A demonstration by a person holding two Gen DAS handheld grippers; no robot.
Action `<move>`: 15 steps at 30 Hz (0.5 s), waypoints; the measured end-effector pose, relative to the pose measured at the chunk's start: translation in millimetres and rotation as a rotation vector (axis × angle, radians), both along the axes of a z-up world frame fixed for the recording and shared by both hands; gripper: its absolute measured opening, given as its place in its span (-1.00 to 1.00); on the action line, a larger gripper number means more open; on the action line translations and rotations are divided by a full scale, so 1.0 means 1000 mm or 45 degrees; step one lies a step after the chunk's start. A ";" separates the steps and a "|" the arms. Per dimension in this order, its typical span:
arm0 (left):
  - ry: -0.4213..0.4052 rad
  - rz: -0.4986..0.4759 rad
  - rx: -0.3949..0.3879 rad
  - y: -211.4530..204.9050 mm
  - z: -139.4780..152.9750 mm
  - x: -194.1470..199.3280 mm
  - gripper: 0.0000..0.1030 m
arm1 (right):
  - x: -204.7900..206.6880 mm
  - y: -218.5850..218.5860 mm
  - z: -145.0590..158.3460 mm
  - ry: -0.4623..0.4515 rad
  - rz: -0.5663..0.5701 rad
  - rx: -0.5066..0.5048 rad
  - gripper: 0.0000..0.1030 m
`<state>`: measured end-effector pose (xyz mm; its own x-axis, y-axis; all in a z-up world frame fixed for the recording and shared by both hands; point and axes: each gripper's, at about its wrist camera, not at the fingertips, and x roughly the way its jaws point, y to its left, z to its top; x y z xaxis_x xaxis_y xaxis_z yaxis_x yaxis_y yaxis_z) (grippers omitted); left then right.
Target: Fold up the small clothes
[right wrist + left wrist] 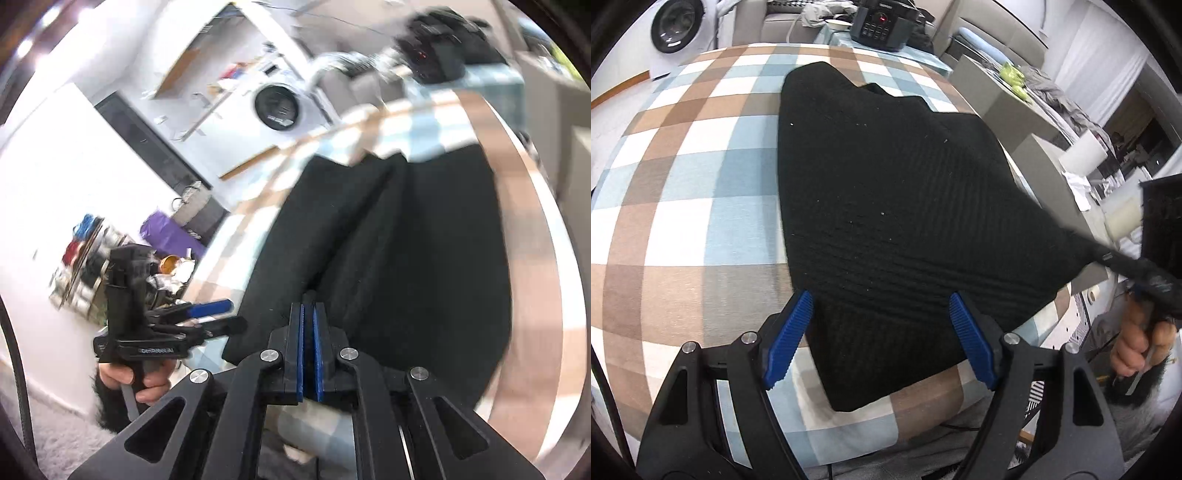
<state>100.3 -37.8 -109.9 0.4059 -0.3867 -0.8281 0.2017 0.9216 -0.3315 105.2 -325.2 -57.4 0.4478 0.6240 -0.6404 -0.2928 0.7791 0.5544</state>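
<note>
black knit garment (886, 206) | spread on checked table | right corner lifted

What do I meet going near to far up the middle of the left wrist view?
Left hand-held gripper, jaws open astride the near end of the black garment → checked blanket beyond its far edge → black appliance with buttons at the back.

– What is the surface?
– A table (683, 177) under a checked cloth of blue, brown and white squares.
– What lies on it?
– A black knit garment (886, 206), spread from the near edge toward the far side, right of centre. Its near right corner is lifted off the cloth.
– Anything at the far end?
– A black appliance (882, 22).
</note>
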 end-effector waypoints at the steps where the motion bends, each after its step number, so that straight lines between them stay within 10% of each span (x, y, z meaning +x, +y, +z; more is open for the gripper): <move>1: 0.003 -0.012 0.009 -0.003 -0.001 0.000 0.44 | 0.001 -0.002 -0.018 0.082 -0.022 -0.065 -0.92; 15: 0.030 -0.017 0.011 -0.002 -0.016 -0.003 0.44 | 0.023 0.011 -0.059 0.211 -0.008 0.087 -0.19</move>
<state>97.3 -40.0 -125.4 0.3807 -0.3851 -0.8407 0.2065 0.9216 -0.3287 128.7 -313.7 -116.4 0.3437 0.6663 -0.6618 -0.1885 0.7393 0.6465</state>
